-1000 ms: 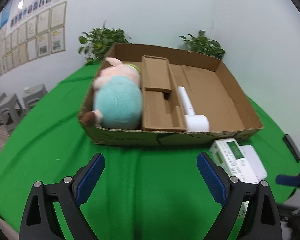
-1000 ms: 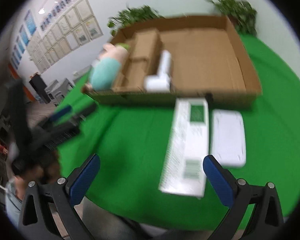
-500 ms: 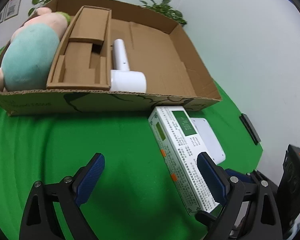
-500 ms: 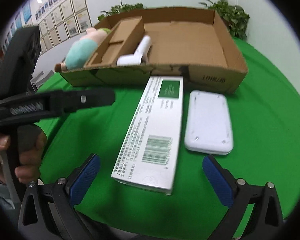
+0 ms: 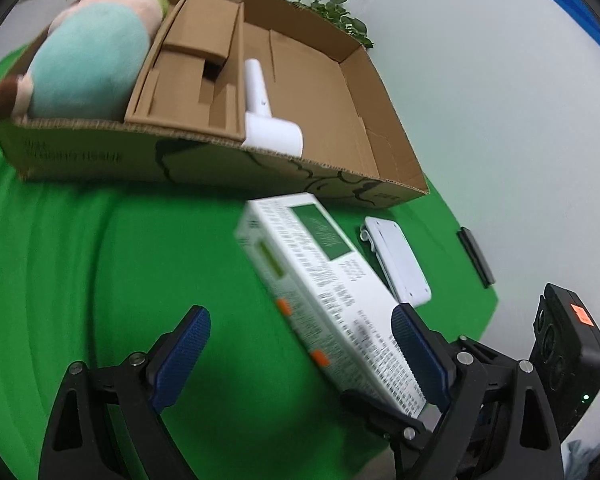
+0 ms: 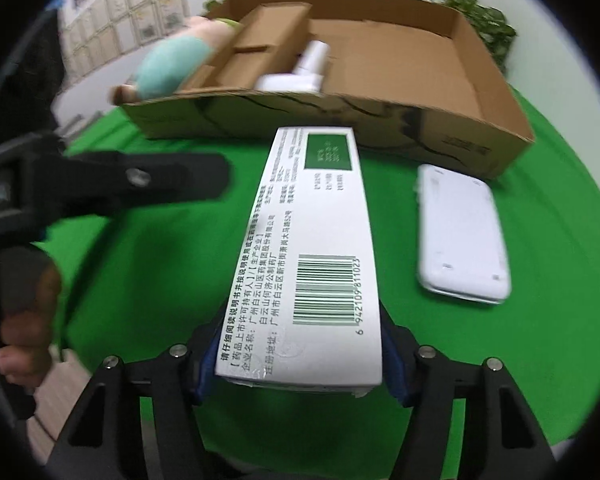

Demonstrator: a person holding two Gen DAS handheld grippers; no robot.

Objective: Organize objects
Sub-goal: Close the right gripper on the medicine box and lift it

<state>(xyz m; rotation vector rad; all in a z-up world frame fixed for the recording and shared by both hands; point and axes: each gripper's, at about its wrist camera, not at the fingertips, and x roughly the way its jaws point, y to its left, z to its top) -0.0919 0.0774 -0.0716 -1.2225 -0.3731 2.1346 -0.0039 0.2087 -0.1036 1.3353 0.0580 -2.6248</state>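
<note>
The right tool (image 6: 298, 364) has just been closing and now clamps the carton (image 6: 312, 248) by its near end on the counter (image 6: 148, 248); the left tool (image 5: 300, 356) is released. Held so far back, the carton may droop or twist loose when lifted toward the box (image 6: 340, 120).

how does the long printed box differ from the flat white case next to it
The long printed box carries text, a green panel and a barcode; the flat white case is blank. The box sits between the right gripper fingers, which have just been closing; the case lies free. Both are white and outside the cardboard tray.
</note>
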